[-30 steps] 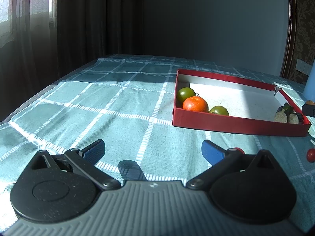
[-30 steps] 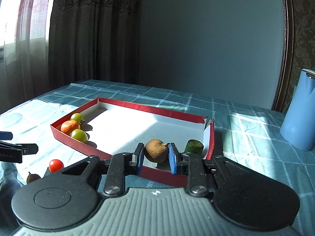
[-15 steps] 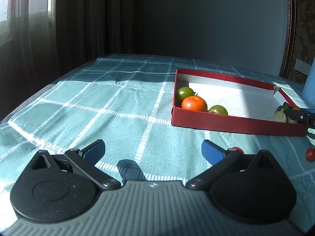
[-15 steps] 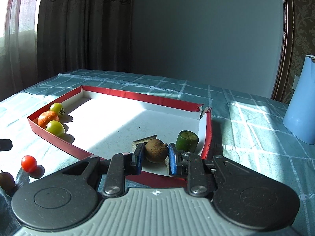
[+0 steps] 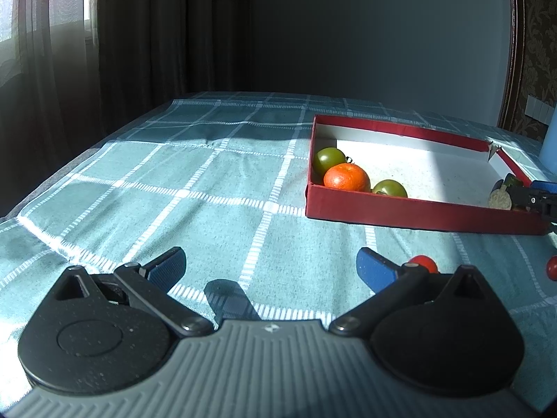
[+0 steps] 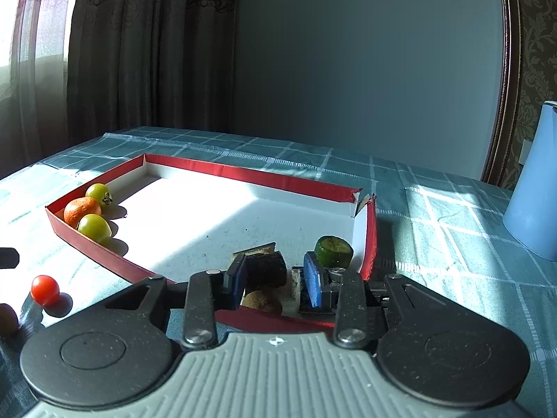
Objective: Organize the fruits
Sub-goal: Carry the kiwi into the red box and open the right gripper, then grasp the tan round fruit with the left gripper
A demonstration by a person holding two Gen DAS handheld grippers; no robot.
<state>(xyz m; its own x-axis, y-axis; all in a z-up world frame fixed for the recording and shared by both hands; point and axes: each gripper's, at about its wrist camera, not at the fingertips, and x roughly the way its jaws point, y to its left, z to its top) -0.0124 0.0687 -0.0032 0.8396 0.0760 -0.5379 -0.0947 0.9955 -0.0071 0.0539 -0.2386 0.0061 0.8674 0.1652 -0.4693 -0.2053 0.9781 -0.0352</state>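
Observation:
A red tray (image 6: 195, 166) with a white floor holds two green tomatoes (image 6: 94, 228), an orange (image 6: 82, 211), a cucumber stub (image 6: 333, 251) and dark vegetable pieces (image 6: 266, 268). My right gripper (image 6: 275, 280) is open over the tray's near right corner; a brown kiwi (image 6: 261, 300) lies on the tray floor just below the jaws, not held. My left gripper (image 5: 269, 266) is open and empty above the cloth, left of the tray (image 5: 417, 210). A red cherry tomato (image 5: 423, 264) lies just past its right finger.
The table has a teal checked cloth (image 5: 195, 188). A red cherry tomato (image 6: 44, 289) and a brown fruit (image 6: 7, 318) lie on the cloth left of the tray. A light blue jug (image 6: 536, 188) stands at the right. Curtains hang behind.
My right gripper moved forward and down into the tray's corner and opened, letting the kiwi go onto the tray floor. The left gripper has hardly moved.

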